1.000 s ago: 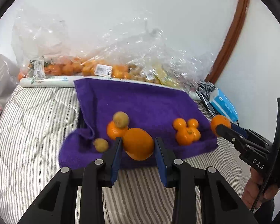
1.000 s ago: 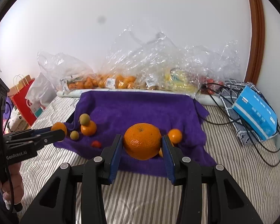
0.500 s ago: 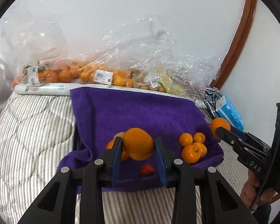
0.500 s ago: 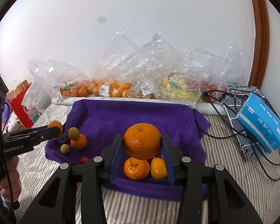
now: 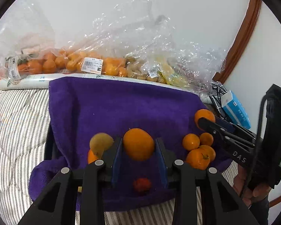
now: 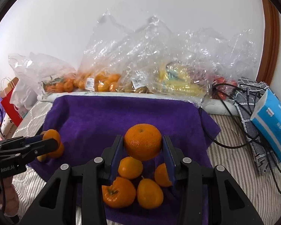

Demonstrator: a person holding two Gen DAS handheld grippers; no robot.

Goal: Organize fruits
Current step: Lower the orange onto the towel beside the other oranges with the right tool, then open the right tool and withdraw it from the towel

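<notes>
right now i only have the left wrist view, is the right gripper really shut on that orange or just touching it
Observer: Shut on it. In the right wrist view the right gripper has both pads pressed against the sides of the large orange.
Operator: whats under it
Observer: Four small oranges sit clustered on the purple towel, showing directly below the held one in that view.
Operator: anything on that side i could snag
Observer: A black cable loops across the striped bedding just off the towel's right edge.
</notes>
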